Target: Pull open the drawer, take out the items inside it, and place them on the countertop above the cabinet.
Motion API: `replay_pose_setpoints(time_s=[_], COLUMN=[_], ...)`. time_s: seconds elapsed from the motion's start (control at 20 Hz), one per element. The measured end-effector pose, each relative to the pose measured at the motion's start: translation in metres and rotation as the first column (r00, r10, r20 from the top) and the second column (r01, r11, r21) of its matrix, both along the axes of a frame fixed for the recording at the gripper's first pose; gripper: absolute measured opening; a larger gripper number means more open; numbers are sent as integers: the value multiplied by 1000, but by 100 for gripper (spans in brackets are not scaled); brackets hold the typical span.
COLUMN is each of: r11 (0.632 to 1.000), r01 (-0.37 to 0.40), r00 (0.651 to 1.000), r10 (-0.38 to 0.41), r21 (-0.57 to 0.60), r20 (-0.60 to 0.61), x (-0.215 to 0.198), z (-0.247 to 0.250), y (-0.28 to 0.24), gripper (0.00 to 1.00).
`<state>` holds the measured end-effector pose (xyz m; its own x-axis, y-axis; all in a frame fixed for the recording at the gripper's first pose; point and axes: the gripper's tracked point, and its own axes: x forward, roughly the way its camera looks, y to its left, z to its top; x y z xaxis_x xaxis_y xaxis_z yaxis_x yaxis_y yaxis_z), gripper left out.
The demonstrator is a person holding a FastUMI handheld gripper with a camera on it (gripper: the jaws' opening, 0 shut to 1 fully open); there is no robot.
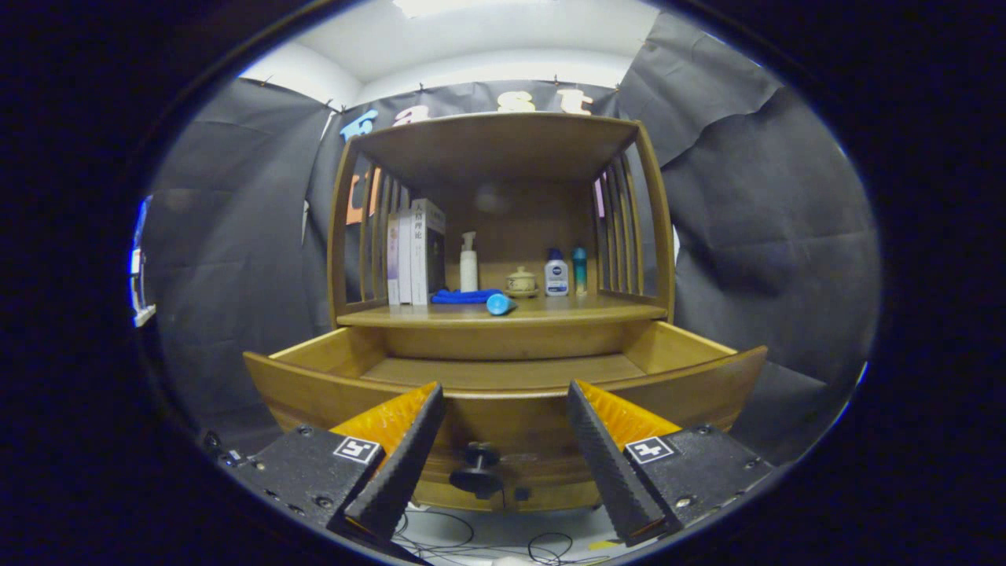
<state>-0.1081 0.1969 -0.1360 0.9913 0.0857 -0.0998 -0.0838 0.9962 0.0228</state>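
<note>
- While the drawer [503, 373] stood pulled open at mid-frame, we saw our gripper [503, 401] with fingers apart, holding nothing, its knob [477, 469] low between them.
- On the countertop [550, 310] above lay a blue item [500, 303], beside books [415, 251] and bottles [556, 273].

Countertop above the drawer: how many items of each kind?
Upright books: 3
Bottles, namely white pump bottle, white blue-capped bottle, teal bottle: 3
Small lidded ceramic jar: 1
Folded blue cloth: 1
Light-blue lying cylinder: 1
Total: 9
</note>
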Motion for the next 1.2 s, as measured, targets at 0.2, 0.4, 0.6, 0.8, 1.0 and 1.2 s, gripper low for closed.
replay_pose_setpoints(time_s=[0.2, 0.4, 0.6, 0.8, 1.0, 1.2], r11=[1000, 1000, 999, 998, 999, 998], r01=[-13, 6, 45, 54, 34, 27], r00=[997, 998, 998, 997, 997, 996], r10=[13, -7, -46, -56, -33, -22], r21=[-6, -14, -23, -36, 12, 52], r20=[-72, -69, -45, -46, -65, -84], x=[2, 2, 4, 4, 12, 30], z=[-37, -39, -40, -41, -38, -35], y=[11, 11, 11, 11, 8, 8], gripper=[98, 98, 98, 99, 99, 98])
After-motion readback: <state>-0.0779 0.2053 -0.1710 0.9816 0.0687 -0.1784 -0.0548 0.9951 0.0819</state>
